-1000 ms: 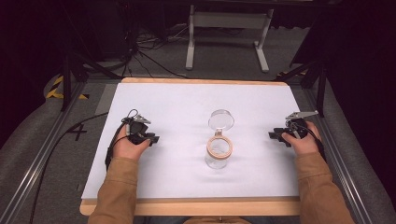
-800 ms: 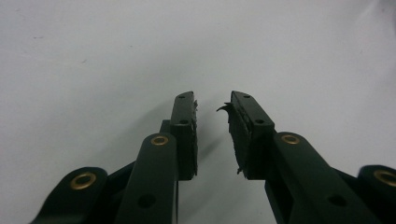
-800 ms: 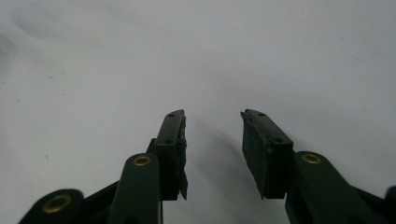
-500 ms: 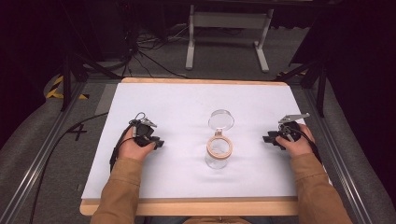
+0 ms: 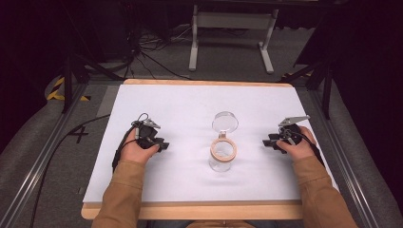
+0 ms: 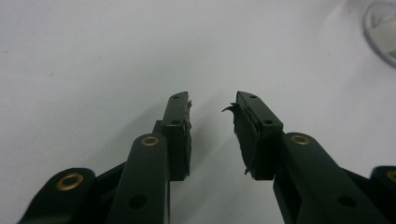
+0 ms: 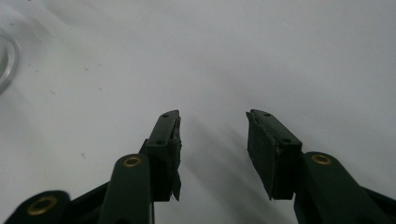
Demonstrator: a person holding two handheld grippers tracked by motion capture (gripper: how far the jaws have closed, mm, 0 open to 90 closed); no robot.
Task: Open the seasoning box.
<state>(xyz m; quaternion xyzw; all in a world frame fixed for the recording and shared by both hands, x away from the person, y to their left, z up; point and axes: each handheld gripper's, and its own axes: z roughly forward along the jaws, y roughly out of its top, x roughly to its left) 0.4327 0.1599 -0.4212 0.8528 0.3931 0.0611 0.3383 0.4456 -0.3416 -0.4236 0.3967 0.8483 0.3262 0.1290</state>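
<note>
I rest my left gripper (image 5: 161,144) and right gripper (image 5: 268,142) on the desk (image 5: 190,102), jaws apart and empty, flanking the jar (image 5: 222,154) ready to reach it.

My table has a wooden edge (image 5: 190,210) and a white sheet (image 5: 190,109) covers almost all of its top. Beyond the far side I see a grey floor (image 5: 228,52), where a bundle of black cables (image 5: 142,47) lies near a white metal stand (image 5: 231,19). A metal rail (image 5: 43,156) runs along the left side of my table. Near it are a yellow and black stripe (image 5: 56,89) and a black mark like a 4 (image 5: 77,134).
</note>
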